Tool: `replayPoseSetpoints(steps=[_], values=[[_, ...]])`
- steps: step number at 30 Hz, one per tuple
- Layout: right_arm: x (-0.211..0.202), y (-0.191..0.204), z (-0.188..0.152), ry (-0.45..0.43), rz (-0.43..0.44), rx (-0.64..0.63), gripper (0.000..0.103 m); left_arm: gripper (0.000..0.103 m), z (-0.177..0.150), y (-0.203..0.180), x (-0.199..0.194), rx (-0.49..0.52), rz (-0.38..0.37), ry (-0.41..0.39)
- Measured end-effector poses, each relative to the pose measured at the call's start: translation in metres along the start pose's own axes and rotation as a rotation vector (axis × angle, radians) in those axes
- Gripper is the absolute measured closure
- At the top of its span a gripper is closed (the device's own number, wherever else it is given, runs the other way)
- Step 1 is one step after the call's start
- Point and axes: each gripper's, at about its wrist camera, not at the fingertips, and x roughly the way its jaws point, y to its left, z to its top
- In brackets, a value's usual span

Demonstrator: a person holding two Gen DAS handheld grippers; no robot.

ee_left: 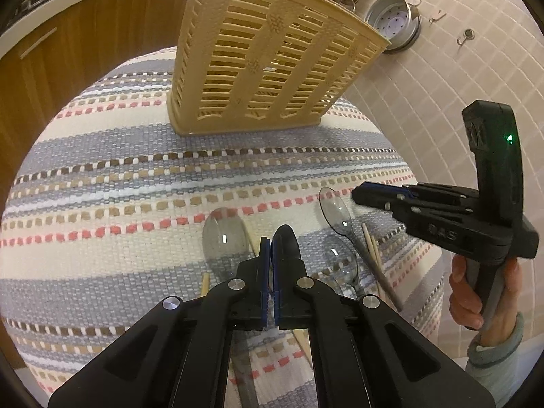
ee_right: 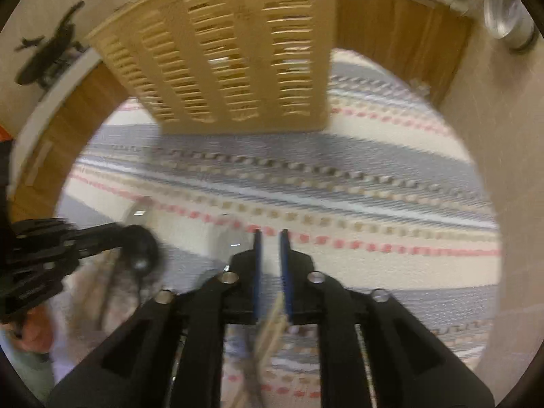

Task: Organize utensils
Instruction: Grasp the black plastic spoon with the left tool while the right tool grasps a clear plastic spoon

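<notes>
A beige slotted utensil basket point(ee_left: 268, 57) stands upright at the far side of a striped woven mat point(ee_left: 136, 176); it also shows in the right wrist view point(ee_right: 231, 57). Clear plastic spoons point(ee_left: 224, 234) point(ee_left: 336, 210) and wooden chopsticks point(ee_left: 377, 261) lie on the mat near me. My left gripper point(ee_left: 272, 241) hovers over the spoons with its jaws nearly together and nothing visibly between them. My right gripper point(ee_right: 271, 234) hangs low over the mat, jaws slightly apart; chopsticks point(ee_right: 268, 326) lie beneath them. It also shows in the left wrist view point(ee_left: 357, 197).
Wooden cabinets point(ee_left: 68, 44) and a white counter edge lie behind the mat. A metal steamer pot point(ee_left: 394, 23) hangs on the tiled wall point(ee_left: 459, 78) at right. The right wrist view is motion-blurred.
</notes>
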Motion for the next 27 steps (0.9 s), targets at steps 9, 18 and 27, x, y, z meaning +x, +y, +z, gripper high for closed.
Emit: replayPoseSetpoints(steps=[9, 18, 27], values=[[0.031, 0.031, 0.001, 0.065, -0.092, -0.103, 0.062, 0.103, 0.015, 0.016, -0.006, 0.005, -0.029, 0.004], [0.036, 0.052, 0.004, 0.063, -0.151, -0.13, 0.073, 0.103, 0.026, 0.008, 0.012, 0.029, -0.055, 0.043], [0.022, 0.018, -0.003, 0.049, -0.152, -0.022, 0.073, 0.074, 0.039, -0.011, 0.04, 0.105, -0.012, 0.061]])
